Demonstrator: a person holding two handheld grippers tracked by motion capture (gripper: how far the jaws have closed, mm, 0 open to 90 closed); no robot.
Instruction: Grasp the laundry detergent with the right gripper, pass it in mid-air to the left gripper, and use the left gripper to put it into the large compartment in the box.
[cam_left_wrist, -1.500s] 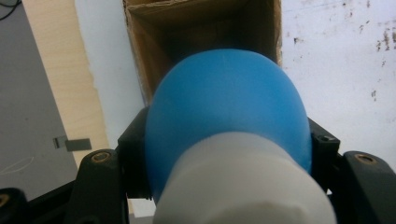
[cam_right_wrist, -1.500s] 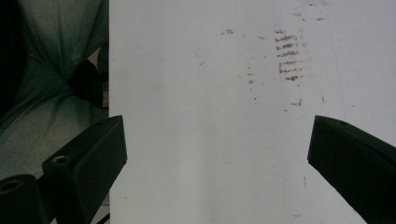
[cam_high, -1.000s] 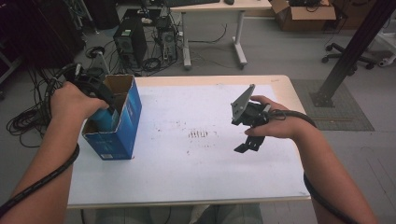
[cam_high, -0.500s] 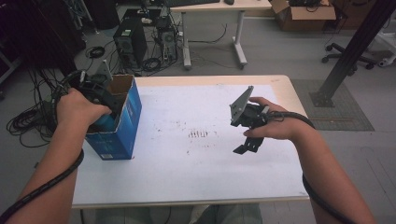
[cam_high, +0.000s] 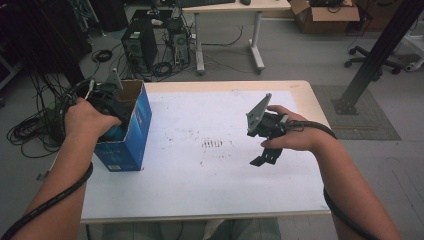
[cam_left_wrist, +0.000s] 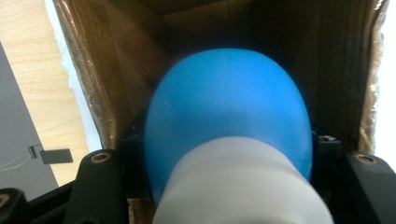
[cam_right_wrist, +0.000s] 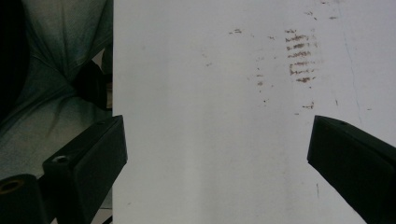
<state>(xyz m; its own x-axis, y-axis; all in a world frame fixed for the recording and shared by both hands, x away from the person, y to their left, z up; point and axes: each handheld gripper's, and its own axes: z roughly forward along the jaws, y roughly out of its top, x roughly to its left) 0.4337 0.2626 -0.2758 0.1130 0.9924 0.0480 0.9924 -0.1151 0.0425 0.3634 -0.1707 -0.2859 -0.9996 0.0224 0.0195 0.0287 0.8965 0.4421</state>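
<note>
Left gripper (cam_left_wrist: 224, 186) grips a blue-and-white bulb (cam_left_wrist: 229, 130) inside the blue cardboard box (cam_high: 131, 131). Right gripper (cam_right_wrist: 215, 163), well right of the box, hangs open above the desk (cam_high: 200, 190).

The left hand (cam_high: 87, 117) holds the left tongs (cam_left_wrist: 224, 154) pointing down, jaws clamped on a blue-and-white bulb. The right forearm reaches in from the lower right, and the right hand (cam_high: 295, 136) holds the right tongs (cam_high: 263, 159) tilted downward, jaws spread wide with nothing between them.
</note>
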